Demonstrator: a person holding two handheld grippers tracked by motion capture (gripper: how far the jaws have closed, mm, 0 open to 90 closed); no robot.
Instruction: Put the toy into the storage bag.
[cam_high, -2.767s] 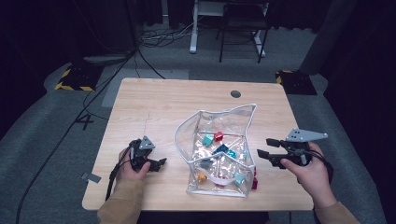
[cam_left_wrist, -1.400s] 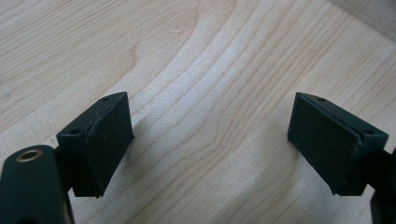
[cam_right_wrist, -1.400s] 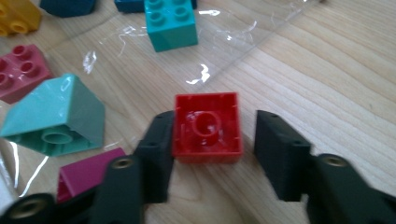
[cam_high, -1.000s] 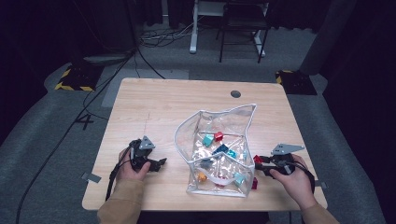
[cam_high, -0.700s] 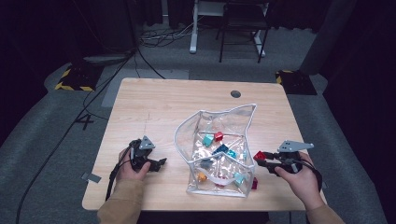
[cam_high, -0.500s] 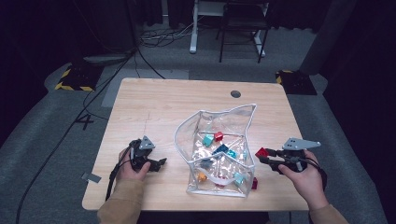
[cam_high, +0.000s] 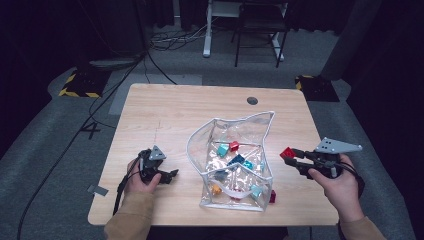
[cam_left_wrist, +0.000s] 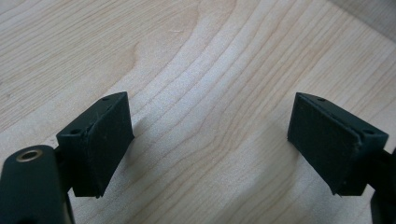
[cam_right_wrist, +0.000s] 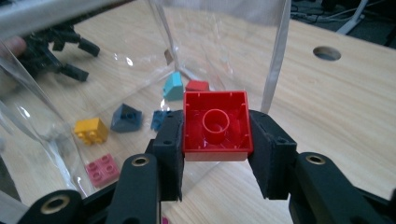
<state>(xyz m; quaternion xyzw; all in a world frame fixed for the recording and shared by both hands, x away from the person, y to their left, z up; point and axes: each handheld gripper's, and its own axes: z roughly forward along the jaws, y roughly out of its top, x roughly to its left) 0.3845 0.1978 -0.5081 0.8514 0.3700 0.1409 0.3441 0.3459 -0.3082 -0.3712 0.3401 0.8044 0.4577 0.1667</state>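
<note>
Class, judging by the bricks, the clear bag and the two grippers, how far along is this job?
Done: several bricks already lie inside the clear bag. In hand: the right gripper clamps a red brick beside the bag's opening. Left: that brick is not yet in, and one more red brick lies beside the bag. The left gripper rests open.

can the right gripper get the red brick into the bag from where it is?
Probably yes. The right gripper holds the red brick just right of the clear bag, whose mouth gapes toward the table's far side. Nothing lies between, but the bag's near wall stands in the way, so it must go over the rim.
</note>
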